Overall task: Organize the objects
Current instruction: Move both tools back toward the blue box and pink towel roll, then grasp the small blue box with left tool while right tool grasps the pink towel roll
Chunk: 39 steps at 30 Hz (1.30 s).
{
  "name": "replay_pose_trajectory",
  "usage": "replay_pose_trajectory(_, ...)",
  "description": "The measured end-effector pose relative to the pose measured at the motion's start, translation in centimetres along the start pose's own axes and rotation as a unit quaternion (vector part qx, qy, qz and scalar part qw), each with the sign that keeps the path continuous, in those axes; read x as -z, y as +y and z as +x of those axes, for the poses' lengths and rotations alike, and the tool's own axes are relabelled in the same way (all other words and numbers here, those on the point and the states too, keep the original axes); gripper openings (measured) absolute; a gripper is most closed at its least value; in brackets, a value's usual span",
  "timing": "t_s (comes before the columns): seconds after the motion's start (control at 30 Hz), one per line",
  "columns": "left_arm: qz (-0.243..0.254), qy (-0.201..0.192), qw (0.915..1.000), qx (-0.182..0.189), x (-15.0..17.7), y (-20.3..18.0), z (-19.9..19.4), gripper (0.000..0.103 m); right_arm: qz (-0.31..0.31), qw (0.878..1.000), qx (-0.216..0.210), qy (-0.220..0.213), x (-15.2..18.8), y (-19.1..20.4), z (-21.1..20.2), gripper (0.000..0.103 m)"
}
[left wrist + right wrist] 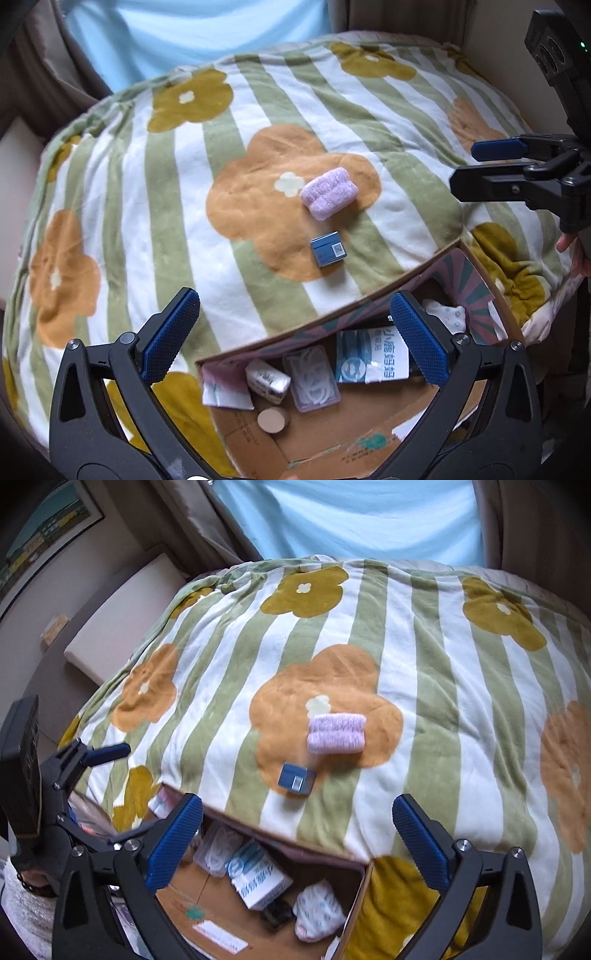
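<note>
A folded lilac towel (328, 197) (337, 734) and a small blue box (328, 249) (296, 778) lie apart on the flowered blanket (155, 206) (461, 686). An open cardboard box (332, 417) (221, 904) sits at the blanket's near edge and holds several small items. My left gripper (295, 338) is open and empty, over the box's near left side; it also shows in the right wrist view (107, 755). My right gripper (299, 840) is open and empty, above the box's far rim; it also shows in the left wrist view (465, 166).
In the box lie a clear case (312, 380), a white-blue packet (373, 354) (258, 880), a silver wrapped item (267, 380), a round tan disc (272, 419) and a white patterned cloth (319, 910). A cream cushion (118, 620) lies left of the blanket; curtains (351, 520) hang behind.
</note>
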<state>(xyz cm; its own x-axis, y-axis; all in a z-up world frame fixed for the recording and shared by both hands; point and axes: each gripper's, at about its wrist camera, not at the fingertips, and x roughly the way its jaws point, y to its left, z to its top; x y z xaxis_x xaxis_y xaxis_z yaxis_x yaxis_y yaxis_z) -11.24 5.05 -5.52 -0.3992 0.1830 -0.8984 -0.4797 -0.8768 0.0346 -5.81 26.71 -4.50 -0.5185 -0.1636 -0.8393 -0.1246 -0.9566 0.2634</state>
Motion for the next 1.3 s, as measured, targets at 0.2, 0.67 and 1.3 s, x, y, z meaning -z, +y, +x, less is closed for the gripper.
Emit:
replay_pose_trajectory(0.2,-0.006,0.078,0.9965,0.029,-3.6,0.0,6.6,0.103,0.024,0.998,0.007,0.052,-3.5,-2.9,5.3,0.102)
replay_pose_trajectory(0.67,-0.016,0.175,0.9834,0.047,-5.9,-0.2,17.8,0.098,0.0,0.995,-0.02,0.099,-5.8,-5.7,16.6,0.102)
replay_pose_trajectory(1.3,-0.038,0.208,0.9728,0.095,-5.3,-1.2,21.3,0.045,-0.043,0.991,-0.01,0.127,-5.5,-5.5,19.8,0.06)
